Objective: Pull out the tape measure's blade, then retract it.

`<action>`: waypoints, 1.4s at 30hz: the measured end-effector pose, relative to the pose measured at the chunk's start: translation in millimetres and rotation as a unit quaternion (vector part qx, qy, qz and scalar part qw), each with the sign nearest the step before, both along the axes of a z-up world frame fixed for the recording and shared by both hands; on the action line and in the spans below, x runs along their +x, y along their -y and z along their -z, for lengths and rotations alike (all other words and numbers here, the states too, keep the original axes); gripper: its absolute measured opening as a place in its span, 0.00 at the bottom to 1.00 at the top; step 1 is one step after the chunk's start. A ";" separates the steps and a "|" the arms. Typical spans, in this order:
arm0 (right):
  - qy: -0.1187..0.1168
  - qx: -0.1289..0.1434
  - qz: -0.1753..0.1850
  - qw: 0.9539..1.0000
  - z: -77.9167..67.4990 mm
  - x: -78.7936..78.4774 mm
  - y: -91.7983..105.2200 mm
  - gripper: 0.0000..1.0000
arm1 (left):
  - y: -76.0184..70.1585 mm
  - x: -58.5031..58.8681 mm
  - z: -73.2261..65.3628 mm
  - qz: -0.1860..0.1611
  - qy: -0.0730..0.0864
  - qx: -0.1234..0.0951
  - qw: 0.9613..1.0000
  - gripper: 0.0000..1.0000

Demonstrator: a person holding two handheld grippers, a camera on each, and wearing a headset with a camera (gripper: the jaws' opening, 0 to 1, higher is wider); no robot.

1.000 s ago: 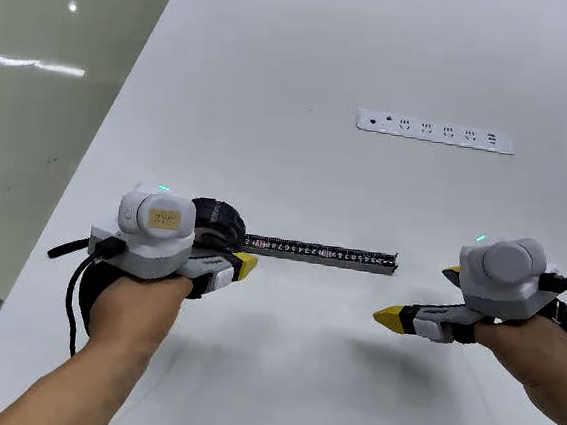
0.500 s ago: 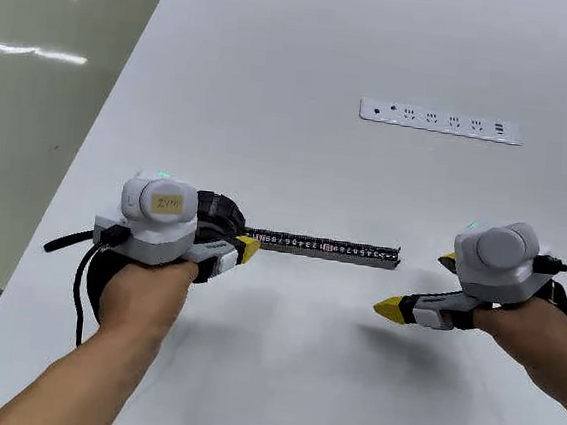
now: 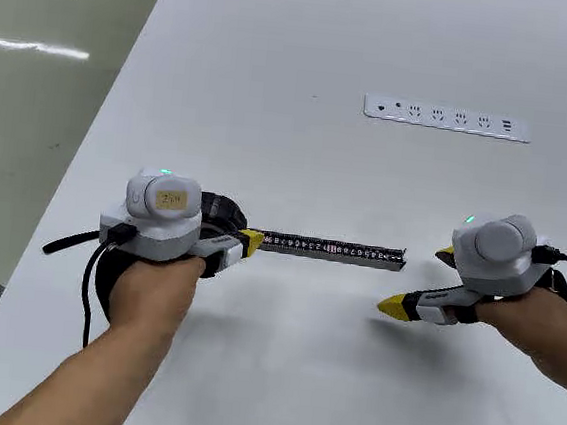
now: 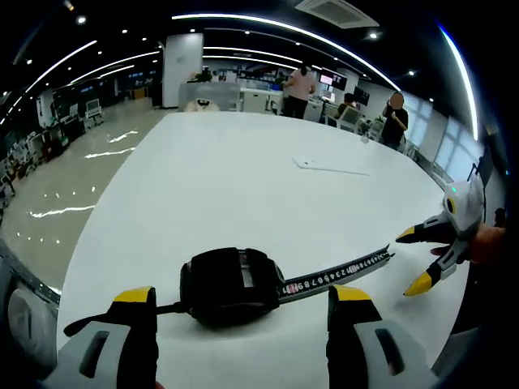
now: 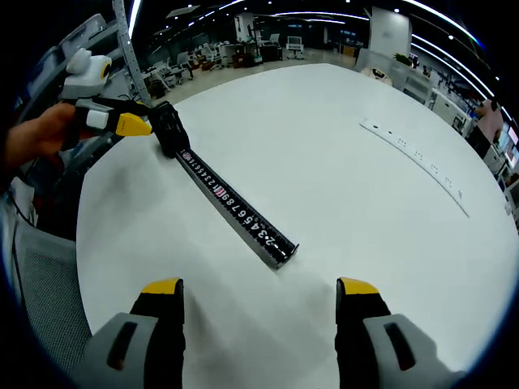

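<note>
From where I'm standing, much of the tape measure's case [image 3: 221, 212] is being covered in the head view by the body of the left gripper [image 3: 232, 230] and the hand [image 3: 150, 295] holding it. Just a dark curved edge is peeking out. The left gripper view is showing the black case [image 4: 231, 284] plainly. It is lying on the white table [image 3: 309, 54] between that gripper's yellow-tipped jaws, which are standing wide apart and touching neither side of it. A thin black strap [image 4: 122, 316] is trailing off the case toward the left jaw, and its far end is hard to follow.

The blade [image 3: 332, 248] is lying flat on the table, drawn out of the case toward the right gripper [image 3: 420, 281]. Its printed numbers are too small to read in the head view, though some digits are showing in the right gripper view. There the blade [image 5: 231, 207] is ending at a hooked tip [image 5: 284, 255], just ahead of the right gripper [image 5: 259, 285] and apart from it. That gripper's jaws are spread wide and holding nothing.

A white power strip [image 3: 448, 118] is lying well beyond the blade. A black cable [image 3: 87, 274] is looping off the left gripper past the table edge. Two people [image 4: 302, 81] are standing blurred in the distance.
</note>
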State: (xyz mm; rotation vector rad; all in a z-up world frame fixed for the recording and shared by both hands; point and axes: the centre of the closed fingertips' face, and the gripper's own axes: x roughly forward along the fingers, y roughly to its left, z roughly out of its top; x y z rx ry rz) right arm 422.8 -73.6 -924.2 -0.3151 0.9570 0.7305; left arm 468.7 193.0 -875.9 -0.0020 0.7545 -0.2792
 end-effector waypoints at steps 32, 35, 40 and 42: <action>-0.017 -0.028 -0.131 0.991 11.5 12.7 -2.6 0.69 | -4.2 14.5 11.8 -0.043 -0.007 -0.004 0.999 0.75; -0.019 -0.031 -0.146 0.989 11.4 14.7 -1.3 0.68 | -3.3 16.3 12.5 -0.045 -0.007 -0.006 0.999 0.75; -0.018 -0.041 -0.173 0.984 12.2 17.4 0.2 0.66 | -3.2 17.8 13.7 -0.047 -0.007 -0.006 0.999 0.73; -0.018 -0.044 -0.182 0.982 12.5 18.3 1.0 0.64 | -2.8 18.1 14.3 -0.047 -0.007 -0.006 0.999 0.73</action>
